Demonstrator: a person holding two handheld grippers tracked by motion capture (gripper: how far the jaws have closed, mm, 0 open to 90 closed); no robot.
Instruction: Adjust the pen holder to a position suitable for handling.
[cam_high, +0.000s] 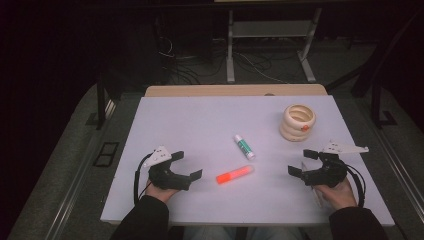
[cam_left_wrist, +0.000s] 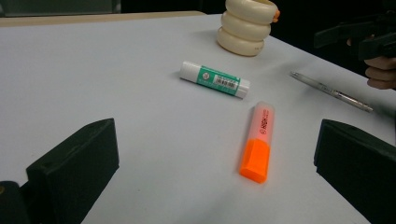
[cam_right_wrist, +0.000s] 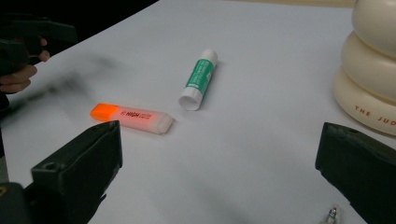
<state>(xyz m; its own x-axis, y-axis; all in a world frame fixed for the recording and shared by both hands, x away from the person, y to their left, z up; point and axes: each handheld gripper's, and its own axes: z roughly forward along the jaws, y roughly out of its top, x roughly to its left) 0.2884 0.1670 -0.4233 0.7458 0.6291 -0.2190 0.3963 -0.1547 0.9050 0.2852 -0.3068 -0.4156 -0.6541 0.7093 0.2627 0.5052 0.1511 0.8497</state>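
Observation:
An orange highlighter (cam_high: 234, 174) lies capped on the white table top (cam_high: 200, 120), between my two grippers. Just beyond it lies a green-and-white glue stick (cam_high: 244, 147). A cream ringed holder (cam_high: 297, 122) stands at the right rear. My left gripper (cam_high: 187, 165) rests near the front left, jaws open and empty, facing the highlighter (cam_left_wrist: 258, 141) and the glue stick (cam_left_wrist: 215, 79). At the front right, my right gripper (cam_high: 301, 162) is open and empty too. It looks toward the highlighter (cam_right_wrist: 133, 118) and glue stick (cam_right_wrist: 199, 78), with the holder (cam_right_wrist: 373, 70) close on its right.
A clear pen (cam_left_wrist: 331, 91) lies on the table by the right hand, its tip (cam_right_wrist: 331, 214) showing near the right jaw. A wooden edge (cam_high: 235, 90) borders the table's far side. Beyond it are cables and a metal stand (cam_high: 270, 30) on the floor.

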